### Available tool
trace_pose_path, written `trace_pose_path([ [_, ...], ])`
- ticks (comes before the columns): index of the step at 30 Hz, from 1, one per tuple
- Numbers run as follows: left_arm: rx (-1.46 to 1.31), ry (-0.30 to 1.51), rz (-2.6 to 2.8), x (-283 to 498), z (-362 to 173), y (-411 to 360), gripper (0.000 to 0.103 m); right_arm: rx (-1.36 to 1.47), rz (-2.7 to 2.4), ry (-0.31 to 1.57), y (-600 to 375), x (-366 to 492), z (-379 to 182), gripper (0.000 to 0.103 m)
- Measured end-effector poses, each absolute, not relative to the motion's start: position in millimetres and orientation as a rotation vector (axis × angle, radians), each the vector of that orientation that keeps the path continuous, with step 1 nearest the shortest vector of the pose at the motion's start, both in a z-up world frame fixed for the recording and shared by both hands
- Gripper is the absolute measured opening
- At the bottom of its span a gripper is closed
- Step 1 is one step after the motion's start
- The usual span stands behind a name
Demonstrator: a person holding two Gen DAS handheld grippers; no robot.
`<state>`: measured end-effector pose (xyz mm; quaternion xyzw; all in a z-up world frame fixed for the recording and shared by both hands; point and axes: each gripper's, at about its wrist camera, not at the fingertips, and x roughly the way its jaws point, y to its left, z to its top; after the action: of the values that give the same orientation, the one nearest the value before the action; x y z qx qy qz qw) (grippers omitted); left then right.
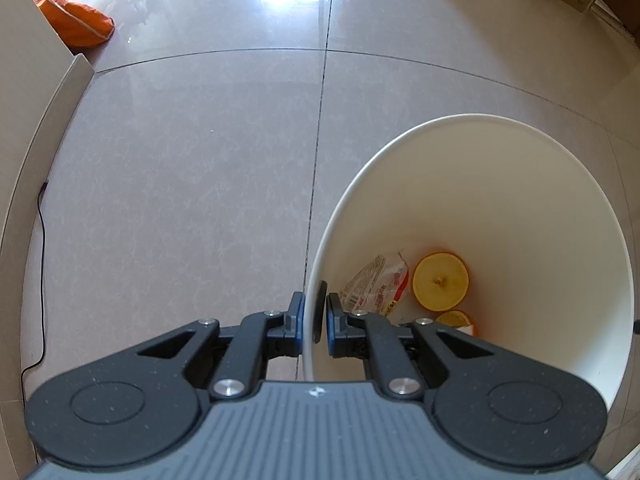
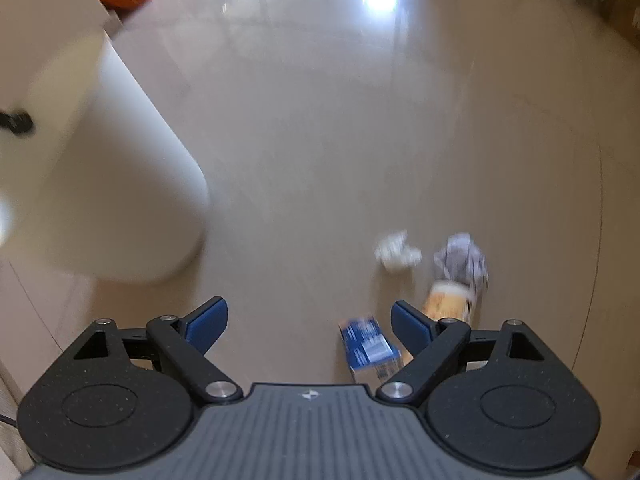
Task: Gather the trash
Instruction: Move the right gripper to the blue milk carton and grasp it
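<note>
The left tool (image 1: 314, 322) is clamped on the near rim of a white bin (image 1: 520, 208), one finger outside the wall and one inside. Down in the bin, ahead and right of the tool, lie a crumpled wrapper (image 1: 378, 284) and two orange halves (image 1: 440, 282). Left of and beyond this tool the tiled floor (image 1: 200, 160) is bare up to a wall edge.

The right tool (image 2: 310, 326) hovers over the floor with its fingers wide apart and nothing between them. Just by its right finger lie a blue carton (image 2: 368, 346) and a yellowish cup (image 2: 448, 300), blurred; a little further ahead are a white paper wad (image 2: 396, 250) and a grey paper wad (image 2: 462, 258). The bin's outer wall stands well to its left, with open floor between.
</note>
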<state>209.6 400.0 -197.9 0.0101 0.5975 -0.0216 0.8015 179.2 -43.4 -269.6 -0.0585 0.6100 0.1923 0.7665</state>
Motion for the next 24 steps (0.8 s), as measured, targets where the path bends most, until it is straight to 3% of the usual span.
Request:
trace_pose_path([
  [12, 0.043, 1.279, -0.051, 211.4, -199.0, 395.4, 0.009, -0.319, 0.361, 1.564, -35.3, 208.0, -370.6, 0.089],
  [24, 0.056, 1.281, -0.046, 212.6, -199.0, 392.5, 0.009, -0.449, 0.357, 1.643, -30.7, 208.2, -417.2, 0.076],
])
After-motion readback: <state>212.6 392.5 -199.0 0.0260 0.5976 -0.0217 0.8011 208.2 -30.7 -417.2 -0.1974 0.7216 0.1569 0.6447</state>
